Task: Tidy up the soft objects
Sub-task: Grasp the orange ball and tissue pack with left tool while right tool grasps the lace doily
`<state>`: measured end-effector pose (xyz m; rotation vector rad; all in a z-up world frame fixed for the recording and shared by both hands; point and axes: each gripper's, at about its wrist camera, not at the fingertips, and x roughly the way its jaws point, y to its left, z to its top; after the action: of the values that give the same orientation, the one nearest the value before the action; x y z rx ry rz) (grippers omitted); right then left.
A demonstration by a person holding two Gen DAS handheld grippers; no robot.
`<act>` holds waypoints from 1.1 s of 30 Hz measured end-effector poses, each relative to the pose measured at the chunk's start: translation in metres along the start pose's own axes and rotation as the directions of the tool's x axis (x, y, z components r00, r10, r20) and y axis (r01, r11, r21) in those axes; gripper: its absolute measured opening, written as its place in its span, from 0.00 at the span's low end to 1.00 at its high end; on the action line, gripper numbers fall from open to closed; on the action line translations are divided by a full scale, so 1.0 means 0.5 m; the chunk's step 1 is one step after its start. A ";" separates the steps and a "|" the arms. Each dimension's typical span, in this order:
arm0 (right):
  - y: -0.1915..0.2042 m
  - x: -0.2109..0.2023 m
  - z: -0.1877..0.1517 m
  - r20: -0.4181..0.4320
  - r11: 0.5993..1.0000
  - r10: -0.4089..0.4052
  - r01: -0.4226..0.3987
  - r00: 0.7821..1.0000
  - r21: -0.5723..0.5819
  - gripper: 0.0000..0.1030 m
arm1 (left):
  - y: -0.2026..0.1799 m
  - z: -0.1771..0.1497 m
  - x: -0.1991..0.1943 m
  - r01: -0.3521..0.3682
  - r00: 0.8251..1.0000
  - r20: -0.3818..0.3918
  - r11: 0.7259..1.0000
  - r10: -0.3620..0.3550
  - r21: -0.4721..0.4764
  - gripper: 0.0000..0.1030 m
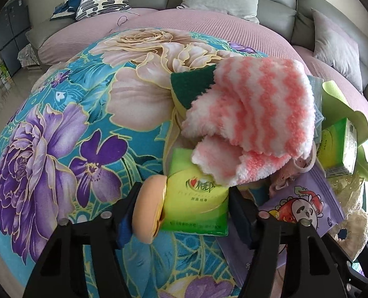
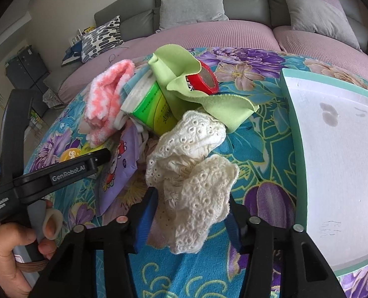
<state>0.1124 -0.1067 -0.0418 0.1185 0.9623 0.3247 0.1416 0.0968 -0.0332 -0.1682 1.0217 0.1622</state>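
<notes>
Left claw (image 1: 184,213) half open around tissue pack (image 1: 196,203) and round sponge (image 1: 150,208), grip unclear. Right claw (image 2: 191,213) pinching lace cloth (image 2: 191,173) on floral cloth (image 2: 258,154).

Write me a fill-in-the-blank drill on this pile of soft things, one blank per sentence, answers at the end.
1. The fluffy sock is striped white and ____.
2. Between the fingers of the right gripper lies a cream ____ cloth.
3. The left gripper straddles a green tissue pack and a round ____ sponge.
4. The roll of tape under the light green cloth is ____.

Answers: pink; lace; peach; red
</notes>
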 end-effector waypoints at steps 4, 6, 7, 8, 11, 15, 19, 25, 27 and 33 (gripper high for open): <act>-0.004 0.003 0.000 -0.002 1.000 0.014 -0.014 1.000 0.010 0.34 | 0.005 -0.001 -0.005 0.021 1.000 -0.005 1.000 -0.021 -0.011 0.62; -0.007 0.004 0.000 0.000 1.000 0.017 -0.017 1.000 0.015 0.30 | 0.006 -0.002 -0.009 0.030 1.000 -0.009 0.999 -0.030 -0.016 0.61; -0.008 0.004 0.000 0.000 1.000 0.022 -0.022 1.000 0.018 0.26 | 0.005 -0.001 -0.011 0.032 0.999 -0.010 0.999 -0.032 -0.016 0.61; -0.009 0.003 0.000 0.001 0.999 0.027 -0.027 1.000 0.020 0.23 | 0.005 -0.001 -0.012 0.033 0.999 -0.009 0.999 -0.033 -0.016 0.61; -0.011 0.001 0.001 0.005 0.999 0.033 -0.033 0.999 0.024 0.18 | 0.004 -0.002 -0.023 0.030 1.000 -0.004 0.999 -0.030 -0.015 0.61; -0.011 -0.007 0.002 0.018 0.999 0.041 -0.042 0.999 0.024 0.15 | 0.013 0.002 -0.051 0.008 1.000 0.028 1.000 -0.008 -0.025 0.61; -0.008 -0.028 0.004 0.051 0.998 0.055 -0.056 0.997 0.013 0.14 | 0.025 0.007 -0.083 0.005 0.997 0.072 0.999 -0.002 -0.045 0.61; -0.003 -0.076 0.010 0.125 0.997 0.079 -0.080 0.989 0.001 0.14 | 0.027 0.017 -0.140 0.018 0.989 0.148 0.999 -0.010 -0.049 0.61; -0.003 -0.097 0.014 0.154 0.996 0.094 -0.095 0.984 0.000 0.14 | 0.027 0.021 -0.158 0.025 0.985 0.175 0.998 -0.016 -0.049 0.61; 0.013 -0.189 0.024 0.266 0.990 0.138 -0.133 0.954 -0.035 0.14 | 0.016 0.026 -0.212 0.056 0.968 0.249 0.998 -0.044 -0.039 0.61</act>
<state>0.0710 -0.1308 0.0409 0.2082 0.6841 0.4314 0.0964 0.1015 0.0637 -0.2100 0.7641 0.1565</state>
